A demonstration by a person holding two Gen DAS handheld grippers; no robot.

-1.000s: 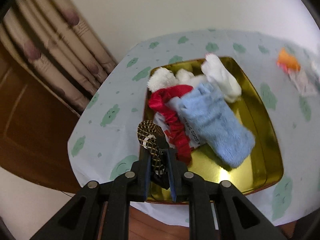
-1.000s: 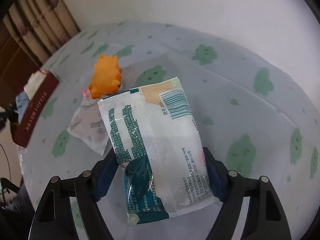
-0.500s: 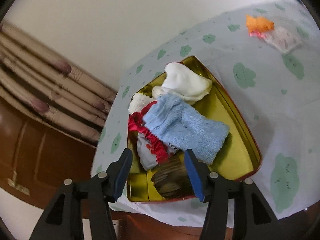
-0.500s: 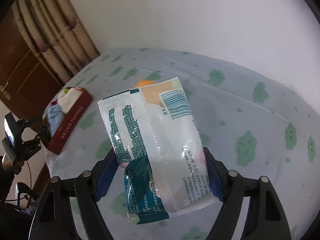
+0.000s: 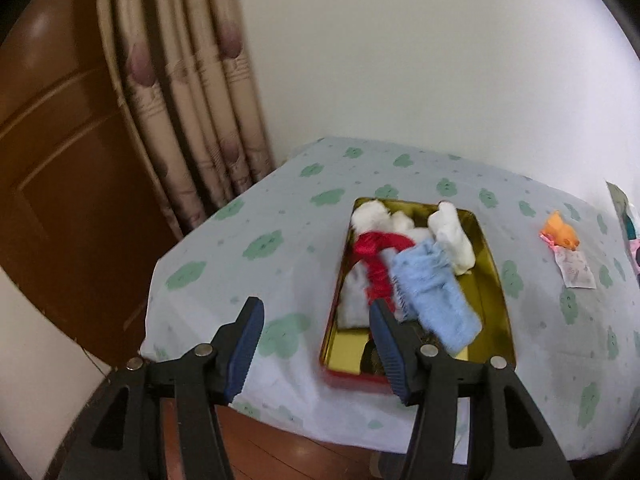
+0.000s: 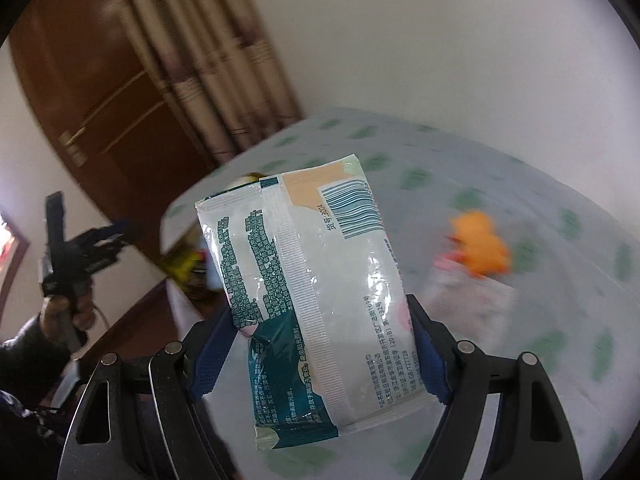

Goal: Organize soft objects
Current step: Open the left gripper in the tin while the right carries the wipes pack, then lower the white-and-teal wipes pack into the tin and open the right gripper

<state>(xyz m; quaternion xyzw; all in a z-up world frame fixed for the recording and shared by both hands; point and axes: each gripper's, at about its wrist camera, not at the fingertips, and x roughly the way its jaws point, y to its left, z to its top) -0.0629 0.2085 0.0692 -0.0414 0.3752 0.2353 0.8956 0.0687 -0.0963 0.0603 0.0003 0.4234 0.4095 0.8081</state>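
The left hand-held gripper [image 5: 316, 322] hung over the near edge of the table [image 5: 280, 216] with its blue-padded fingers spread wide and nothing between them. Just past its right finger sat the shallow gold-lined metal tin with a red outer rim [image 5: 494, 280], already loaded with soft stuff: a fluffy light-blue cloth [image 5: 434, 300] draped across the middle, a red ruffled fabric piece [image 5: 376, 258] to its left, and white plush bits [image 5: 452, 238] bunched at the far end. Something dark lay in the near corner of the tin, too blurred to identify. Off to the right on the cloud-print tablecloth, well apart from the tin, was a small orange plush toy [image 5: 560, 234] with a flat white packet [image 5: 576, 272] just beside it.

The right hand-held gripper [image 6: 322, 340] was clamped on a white-and-teal plastic tissue pack with a barcode [image 6: 312, 284], held up off the table. Behind the pack the orange toy showed as a blur.
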